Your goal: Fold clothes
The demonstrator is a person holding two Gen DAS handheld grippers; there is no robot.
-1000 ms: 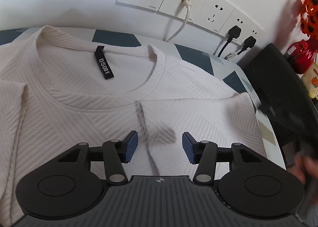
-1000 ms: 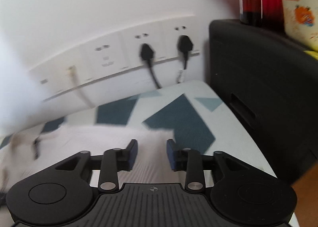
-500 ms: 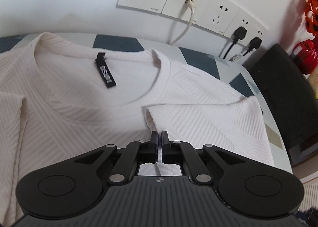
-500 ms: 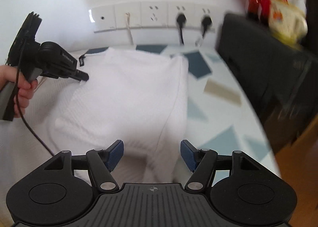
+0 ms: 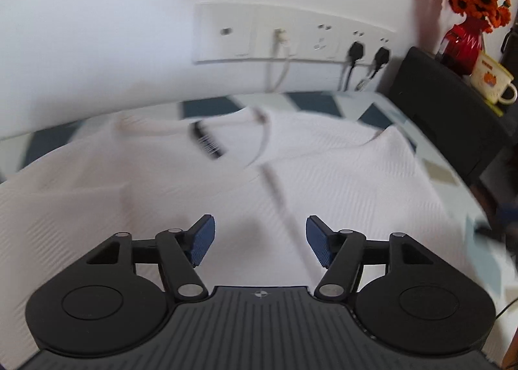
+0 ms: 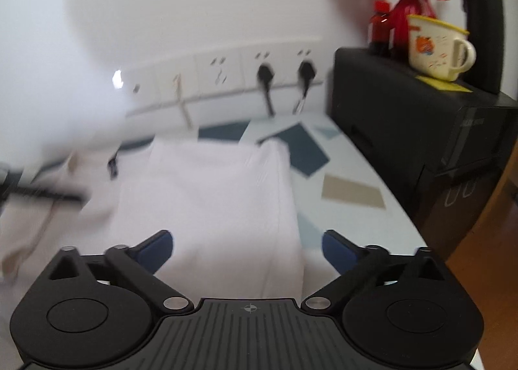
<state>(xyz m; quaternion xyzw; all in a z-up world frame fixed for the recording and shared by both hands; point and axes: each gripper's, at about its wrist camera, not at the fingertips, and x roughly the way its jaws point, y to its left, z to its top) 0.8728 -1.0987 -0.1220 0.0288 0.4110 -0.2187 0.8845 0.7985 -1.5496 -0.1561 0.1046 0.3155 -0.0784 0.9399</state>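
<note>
A white ribbed sweater [image 5: 340,175] lies flat on the patterned table, collar and black neck label [image 5: 207,143] toward the wall, its right side folded inward. My left gripper [image 5: 259,237] hovers above the folded flap's edge; its jaws are opening and hold nothing. In the right wrist view the same sweater [image 6: 210,195] shows as a folded white panel. My right gripper [image 6: 246,247] hangs over its near right edge, jaws opening wide with only cloth below them, not pinched. The left gripper is a dark blur at that view's left edge.
A white socket strip [image 5: 291,33] with plugged cables runs along the wall behind the table [image 6: 349,192]. A black box [image 6: 404,117] stands at the table's right, carrying a cream mug [image 6: 433,46], a red vase of orange flowers [image 5: 463,39] and a dark bottle.
The left gripper, shut on the flap's edge half a second ago, has let go, opened and pulled back upward. The right gripper has opened wider over the fold.
</note>
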